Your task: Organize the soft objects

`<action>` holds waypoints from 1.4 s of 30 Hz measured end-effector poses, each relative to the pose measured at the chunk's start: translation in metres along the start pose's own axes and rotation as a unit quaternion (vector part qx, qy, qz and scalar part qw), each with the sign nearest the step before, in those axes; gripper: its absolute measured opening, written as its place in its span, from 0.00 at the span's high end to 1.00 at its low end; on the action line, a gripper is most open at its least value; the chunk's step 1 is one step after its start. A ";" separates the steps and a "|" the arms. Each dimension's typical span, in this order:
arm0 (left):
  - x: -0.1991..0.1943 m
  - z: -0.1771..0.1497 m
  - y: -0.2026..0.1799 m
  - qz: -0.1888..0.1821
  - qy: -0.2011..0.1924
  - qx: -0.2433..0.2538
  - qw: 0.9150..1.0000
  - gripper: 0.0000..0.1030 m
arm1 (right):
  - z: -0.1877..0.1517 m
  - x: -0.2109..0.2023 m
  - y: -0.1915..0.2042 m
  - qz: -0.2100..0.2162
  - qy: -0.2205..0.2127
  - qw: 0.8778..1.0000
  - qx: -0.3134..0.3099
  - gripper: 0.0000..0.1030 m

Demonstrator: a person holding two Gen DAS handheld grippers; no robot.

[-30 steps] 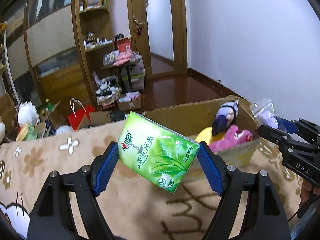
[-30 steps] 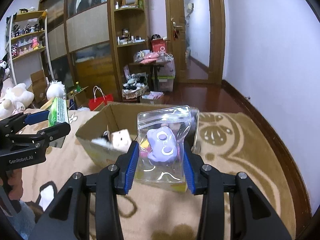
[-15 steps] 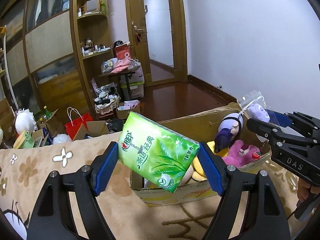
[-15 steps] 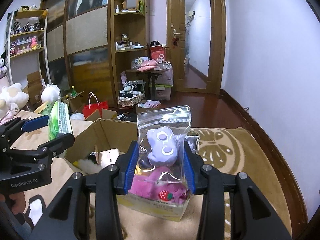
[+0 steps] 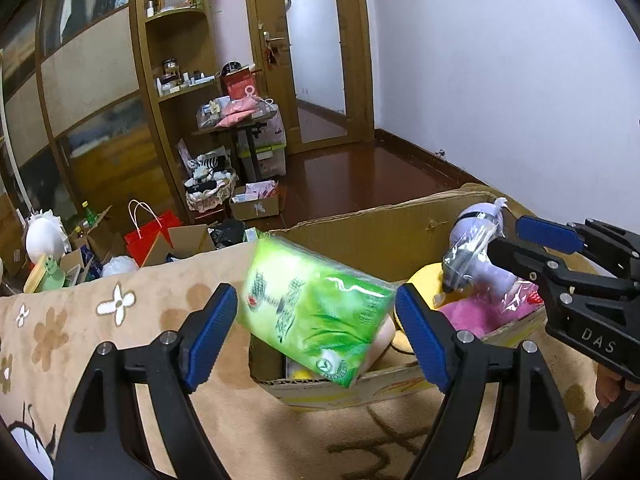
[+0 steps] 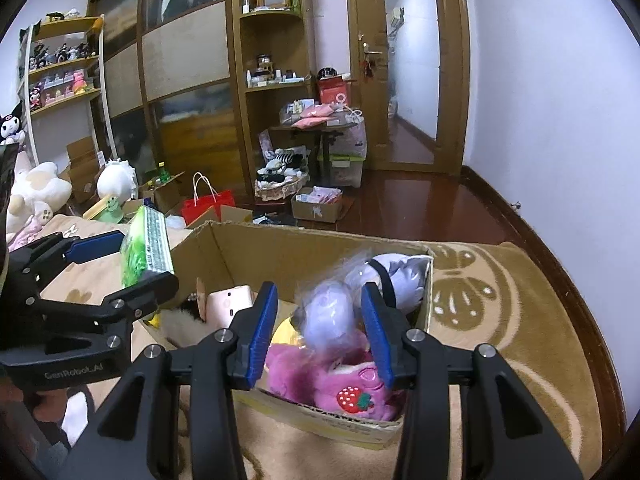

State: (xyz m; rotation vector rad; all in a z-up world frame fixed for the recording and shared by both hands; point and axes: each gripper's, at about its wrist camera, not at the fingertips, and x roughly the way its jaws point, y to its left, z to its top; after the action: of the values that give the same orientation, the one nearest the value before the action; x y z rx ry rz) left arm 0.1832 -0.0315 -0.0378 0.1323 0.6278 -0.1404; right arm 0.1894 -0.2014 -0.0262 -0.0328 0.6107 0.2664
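A green tissue pack (image 5: 316,312) is blurred between the pads of my left gripper (image 5: 316,328), which stand wider than the pack, above the left end of an open cardboard box (image 5: 384,236). The pack also shows in the right wrist view (image 6: 144,246). My right gripper (image 6: 318,334) has opened, and a clear bag with a purple plush (image 6: 330,316) is blurred between its pads, over the box (image 6: 288,252). The box holds a pink strawberry plush (image 6: 344,384), a grey-purple doll (image 6: 394,276) and a yellow toy (image 5: 424,284).
The box sits on a beige patterned blanket (image 5: 120,320). Beyond the edge lie a red bag (image 5: 148,234), small boxes and plush toys (image 6: 40,188) on the floor, wooden shelves (image 6: 272,80) and a door (image 6: 408,64). A white wall stands at the right.
Both grippers have opened over the box. The green tissue pack and the bagged purple plush, held before, now blur between the spread pads, dropping toward the box.
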 end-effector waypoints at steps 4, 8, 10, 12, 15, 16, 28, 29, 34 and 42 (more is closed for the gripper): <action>-0.003 0.001 0.004 -0.004 -0.008 -0.007 1.000 0.14 | 0.000 0.000 -0.001 -0.001 0.002 1.000 0.002 0.51; -0.005 -0.001 0.005 0.004 -0.003 0.000 1.000 0.14 | -0.001 -0.004 -0.005 -0.001 -0.002 1.000 0.015 0.46; -0.007 -0.003 0.005 0.017 -0.001 0.008 1.000 0.14 | -0.001 -0.009 -0.006 -0.005 -0.003 1.000 0.017 0.45; -0.013 -0.005 0.005 0.028 -0.005 0.014 0.999 0.14 | -0.001 -0.014 -0.006 -0.007 -0.006 1.000 0.019 0.38; -0.027 -0.007 0.007 0.038 -0.010 0.017 0.999 0.14 | 0.000 -0.027 -0.009 -0.012 -0.016 1.000 0.023 0.32; -0.033 -0.009 0.008 0.043 -0.011 0.016 0.999 0.14 | 0.001 -0.030 -0.010 -0.013 -0.017 0.999 0.025 0.29; -0.112 -0.012 0.017 0.068 -0.041 0.007 0.997 0.03 | 0.010 -0.098 -0.005 -0.030 -0.042 0.998 0.021 0.00; -0.119 -0.012 0.017 0.069 -0.044 0.008 0.997 0.03 | 0.010 -0.106 -0.003 -0.032 -0.047 0.998 0.018 0.00; -0.153 -0.020 0.018 0.067 -0.053 -0.007 0.996 0.02 | 0.011 -0.135 0.002 -0.043 -0.056 0.998 0.006 0.00; -0.183 -0.038 0.019 0.058 -0.047 -0.031 0.997 0.02 | -0.001 -0.166 0.013 -0.056 -0.059 0.997 -0.008 0.00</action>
State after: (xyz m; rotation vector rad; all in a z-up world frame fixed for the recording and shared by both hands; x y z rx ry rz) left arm 0.0181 0.0103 0.0414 0.1018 0.5292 -0.0155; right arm 0.0551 -0.2283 0.0679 -0.0670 0.4877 0.1630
